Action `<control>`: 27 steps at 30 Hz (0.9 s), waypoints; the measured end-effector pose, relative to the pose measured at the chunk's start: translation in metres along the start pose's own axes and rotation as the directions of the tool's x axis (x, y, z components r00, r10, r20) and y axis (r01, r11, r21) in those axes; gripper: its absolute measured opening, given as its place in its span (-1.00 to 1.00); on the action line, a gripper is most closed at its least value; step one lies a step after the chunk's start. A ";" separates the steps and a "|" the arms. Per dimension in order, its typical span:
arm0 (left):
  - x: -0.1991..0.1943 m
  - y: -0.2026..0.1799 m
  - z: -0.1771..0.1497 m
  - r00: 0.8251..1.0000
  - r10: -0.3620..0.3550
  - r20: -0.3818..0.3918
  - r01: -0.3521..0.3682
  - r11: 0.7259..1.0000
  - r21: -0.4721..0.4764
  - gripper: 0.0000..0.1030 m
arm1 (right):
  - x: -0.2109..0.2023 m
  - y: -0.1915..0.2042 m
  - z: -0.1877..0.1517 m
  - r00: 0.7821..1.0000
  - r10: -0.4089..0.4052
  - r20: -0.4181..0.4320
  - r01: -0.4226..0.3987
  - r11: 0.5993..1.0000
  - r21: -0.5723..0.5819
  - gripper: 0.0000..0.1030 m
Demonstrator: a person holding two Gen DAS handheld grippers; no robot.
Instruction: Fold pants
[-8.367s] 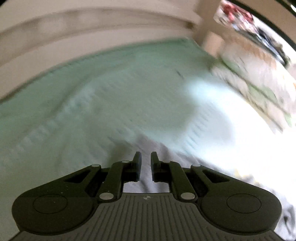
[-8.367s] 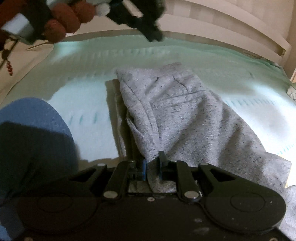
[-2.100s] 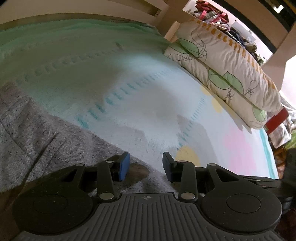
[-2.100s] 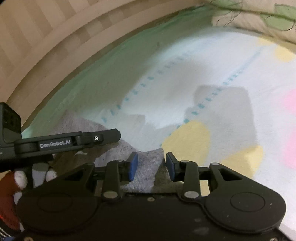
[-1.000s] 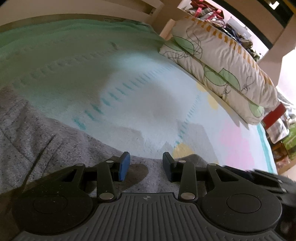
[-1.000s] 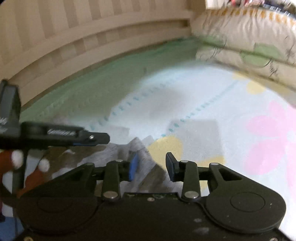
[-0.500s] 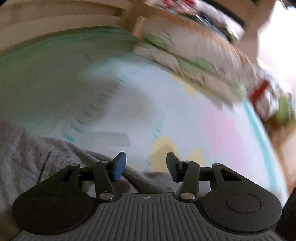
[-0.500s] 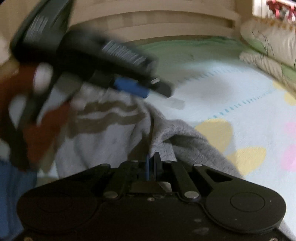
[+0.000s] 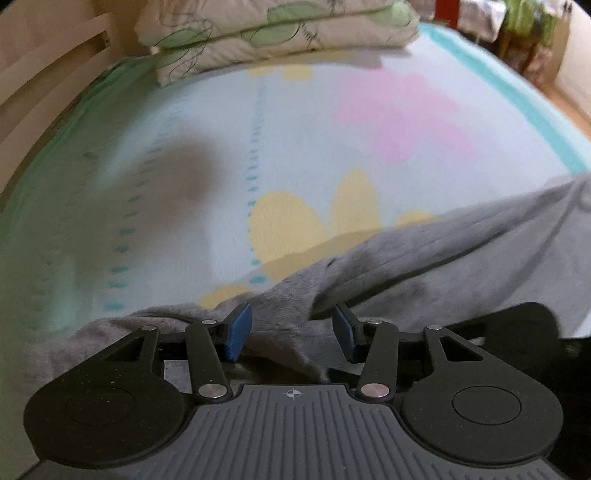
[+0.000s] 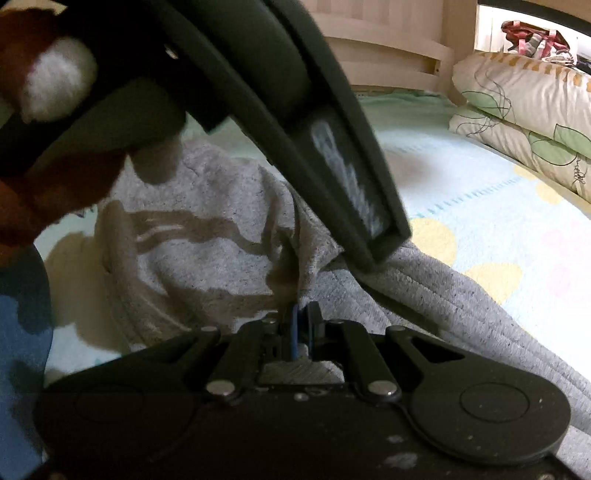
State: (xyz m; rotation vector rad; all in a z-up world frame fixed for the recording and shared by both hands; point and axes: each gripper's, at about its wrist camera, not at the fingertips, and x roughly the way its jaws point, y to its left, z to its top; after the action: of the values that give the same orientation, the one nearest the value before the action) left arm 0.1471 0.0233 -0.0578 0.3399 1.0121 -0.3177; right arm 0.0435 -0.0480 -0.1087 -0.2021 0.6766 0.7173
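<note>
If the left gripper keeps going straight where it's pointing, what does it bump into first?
Most likely the grey pants: a fold of them already lies between the open left gripper fingers. Past that is the flowered bed sheet, though depth is hard to judge.

Floral pillows (image 9: 280, 33) stacked on pastel bedsheet (image 9: 221, 155).

Both wrist views sit low and close over the bed sheet (image 9: 295, 140), the left looking steeply down its fingers toward the stacked pillows (image 9: 280, 33), the right angled shallower toward the slatted bed frame (image 10: 384, 48) (partly blocked by the other gripper's body), sharing the grey pants (image 10: 207, 251), sheet and pillows.
</note>
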 end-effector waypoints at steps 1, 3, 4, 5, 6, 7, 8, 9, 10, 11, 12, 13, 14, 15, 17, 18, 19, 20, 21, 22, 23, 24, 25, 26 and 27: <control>0.004 0.000 0.001 1.000 0.017 -0.014 -0.017 1.000 -0.005 -0.09 | 0.002 0.001 0.001 1.000 -0.001 0.000 0.001 1.000 0.001 -0.87; 0.011 0.003 0.001 0.998 0.052 -0.042 -0.053 0.999 -0.011 -0.10 | 0.002 0.002 -0.001 1.000 -0.003 0.001 0.003 1.000 0.010 -0.87; 0.015 0.003 0.002 0.995 0.085 -0.050 -0.085 0.996 -0.011 -0.10 | 0.003 0.003 -0.001 1.000 -0.004 0.001 0.004 1.000 0.014 -0.87; 0.018 0.005 0.003 0.992 0.116 -0.050 -0.117 0.993 -0.014 -0.09 | 0.004 0.004 -0.002 1.000 -0.006 0.000 0.006 1.000 0.018 -0.87; 0.021 0.007 0.003 0.988 0.146 -0.045 -0.147 0.989 -0.022 -0.06 | 0.005 0.005 -0.002 1.000 -0.007 -0.003 0.007 1.000 0.022 -0.86; 0.022 0.009 0.005 0.986 0.162 -0.039 -0.164 0.986 -0.036 -0.06 | 0.005 0.004 -0.003 1.000 -0.009 -0.005 0.009 1.000 0.026 -0.86; 0.024 0.010 0.006 0.984 0.173 -0.034 -0.174 0.983 -0.058 -0.06 | 0.006 0.004 -0.003 1.000 -0.011 -0.005 0.011 1.000 0.029 -0.85; 0.026 0.012 0.007 0.984 0.177 -0.033 -0.179 0.981 -0.079 -0.06 | 0.007 0.005 -0.004 1.000 -0.015 -0.005 0.015 0.999 0.032 -0.85; 0.027 0.012 0.008 0.983 0.181 -0.029 -0.183 0.978 -0.099 -0.06 | 0.008 0.005 -0.004 1.000 -0.019 -0.003 0.019 0.999 0.034 -0.85; 0.026 0.012 0.007 0.981 0.192 -0.017 -0.193 0.974 -0.119 -0.06 | 0.009 0.008 -0.008 1.000 -0.022 -0.002 0.022 0.999 0.038 -0.85; 0.025 0.012 0.007 0.979 0.203 -0.001 -0.201 0.970 -0.137 -0.06 | 0.010 0.009 -0.008 1.000 -0.026 -0.002 0.026 0.999 0.043 -0.84; 0.022 0.012 0.006 0.977 0.212 0.017 -0.207 0.966 -0.154 -0.06 | 0.010 0.010 -0.010 1.000 -0.029 0.000 0.029 0.999 0.045 -0.82; 0.020 0.012 0.005 0.975 0.217 0.038 -0.207 0.963 -0.174 -0.07 | 0.013 0.010 -0.010 1.000 -0.031 0.001 0.031 0.998 0.046 -0.82; 0.017 0.012 0.004 0.974 0.218 0.054 -0.204 0.960 -0.191 -0.08 | 0.017 0.007 -0.010 0.999 -0.035 0.003 0.035 0.998 0.045 -0.80; 0.014 0.012 0.001 0.973 0.217 0.077 -0.196 0.957 -0.213 -0.10 | 0.018 0.008 -0.011 0.999 -0.043 0.010 0.042 0.998 0.041 -0.78; 0.013 0.012 -0.002 0.973 0.213 0.089 -0.190 0.958 -0.214 -0.14 | 0.019 0.007 -0.011 0.999 -0.044 0.012 0.043 0.998 0.038 -0.78; 0.010 0.012 -0.005 0.973 0.205 0.104 -0.179 0.961 -0.212 -0.18 | 0.019 0.008 -0.012 0.999 -0.043 0.013 0.043 0.998 0.036 -0.78; 0.007 0.013 -0.007 0.974 0.194 0.118 -0.166 0.963 -0.214 -0.23 | 0.018 0.008 -0.014 0.999 -0.041 0.013 0.041 0.999 0.034 -0.78; 0.003 0.014 -0.010 0.974 0.185 0.128 -0.154 0.963 -0.219 -0.26 | 0.016 0.007 -0.017 0.999 -0.040 0.014 0.040 0.999 0.034 -0.78; -0.001 0.015 -0.013 0.974 0.176 0.141 -0.142 0.964 -0.223 -0.28 | 0.014 0.007 -0.018 0.999 -0.039 0.016 0.039 0.999 0.034 -0.78; -0.004 0.016 -0.015 0.974 0.169 0.152 -0.132 0.965 -0.228 -0.30 | 0.012 0.007 -0.019 0.999 -0.037 0.016 0.037 0.999 0.037 -0.78; -0.008 0.017 -0.017 0.974 0.163 0.161 -0.123 0.965 -0.232 -0.33 | 0.010 0.007 -0.020 0.999 -0.037 0.017 0.037 0.998 0.041 -0.78; -0.011 0.018 -0.020 0.973 0.153 0.171 -0.110 0.965 -0.237 -0.34 | 0.009 0.006 -0.020 0.999 -0.039 0.018 0.038 0.998 0.045 -0.78; -0.013 0.019 -0.021 0.972 0.153 0.180 -0.107 0.964 -0.244 -0.38 | 0.009 0.006 -0.021 0.999 -0.041 0.018 0.040 0.998 0.047 -0.78; -0.015 0.020 -0.023 0.969 0.157 0.189 -0.106 0.962 -0.253 -0.38 | 0.008 0.006 -0.021 0.999 -0.043 0.019 0.042 0.998 0.050 -0.78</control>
State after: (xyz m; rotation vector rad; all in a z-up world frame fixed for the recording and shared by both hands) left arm 0.1306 0.0528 -0.0528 0.1487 0.8067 -0.1040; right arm 0.0334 -0.0476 -0.1296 -0.1629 0.6688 0.6603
